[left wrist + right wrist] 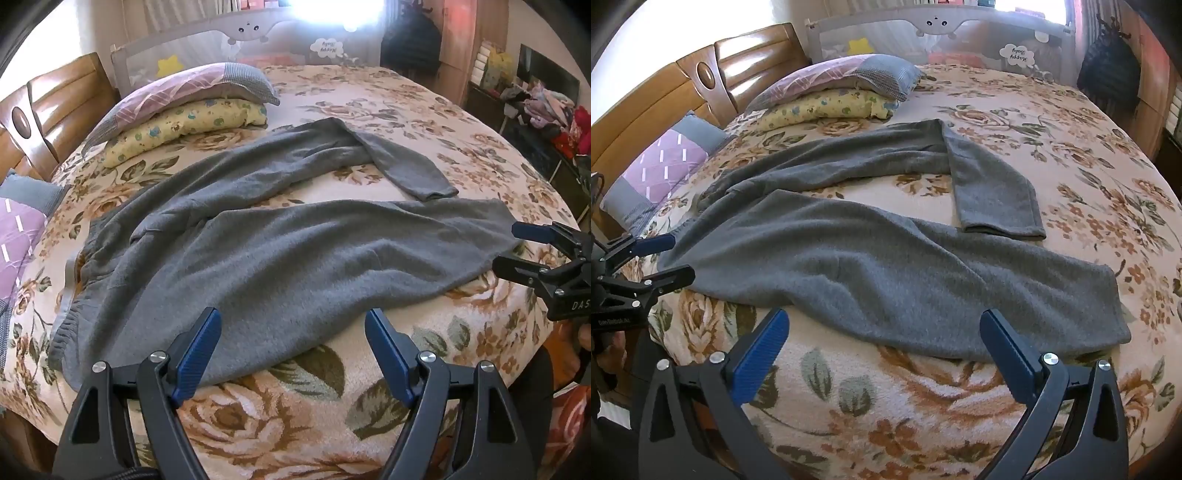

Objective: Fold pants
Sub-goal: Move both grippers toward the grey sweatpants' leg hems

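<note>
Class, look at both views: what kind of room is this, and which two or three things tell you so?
Most likely a home bedroom. A bed with a floral blanket fills the view, stacked pillows lie by a wooden headboard, and grey pants are spread on top.

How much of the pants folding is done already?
Almost nothing yet. The grey fleece pants lie spread on the floral blanket, legs apart, the far leg bent back on itself. The left gripper and right gripper are open and empty above the near edge. All the folding remains.
</note>
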### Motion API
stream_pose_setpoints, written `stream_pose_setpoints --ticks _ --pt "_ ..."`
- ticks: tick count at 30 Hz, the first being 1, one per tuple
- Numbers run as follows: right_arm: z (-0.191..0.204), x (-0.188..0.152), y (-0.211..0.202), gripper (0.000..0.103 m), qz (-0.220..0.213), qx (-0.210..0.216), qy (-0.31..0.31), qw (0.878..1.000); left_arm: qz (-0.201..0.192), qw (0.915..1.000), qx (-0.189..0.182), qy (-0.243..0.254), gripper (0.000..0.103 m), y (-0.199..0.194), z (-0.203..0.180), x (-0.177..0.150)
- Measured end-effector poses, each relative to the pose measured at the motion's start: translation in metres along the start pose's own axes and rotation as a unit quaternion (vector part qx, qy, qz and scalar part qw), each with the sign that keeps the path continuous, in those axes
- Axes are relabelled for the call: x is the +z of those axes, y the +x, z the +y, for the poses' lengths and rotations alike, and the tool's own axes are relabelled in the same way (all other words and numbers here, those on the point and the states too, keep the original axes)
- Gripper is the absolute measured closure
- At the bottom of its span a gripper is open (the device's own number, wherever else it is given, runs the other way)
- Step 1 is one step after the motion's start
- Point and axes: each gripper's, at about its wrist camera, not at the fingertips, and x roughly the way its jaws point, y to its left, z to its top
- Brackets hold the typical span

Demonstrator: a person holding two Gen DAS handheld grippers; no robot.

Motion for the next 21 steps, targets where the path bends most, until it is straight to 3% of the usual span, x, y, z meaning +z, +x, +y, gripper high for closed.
stream_pose_setpoints --ticks 21 --pt "-0.024 -0.004 0.017 0.000 0.008 0.001 0.026 1.000 0.027 0.9995 -0.019 0.002 0.022 0.023 -0.003 0.007"
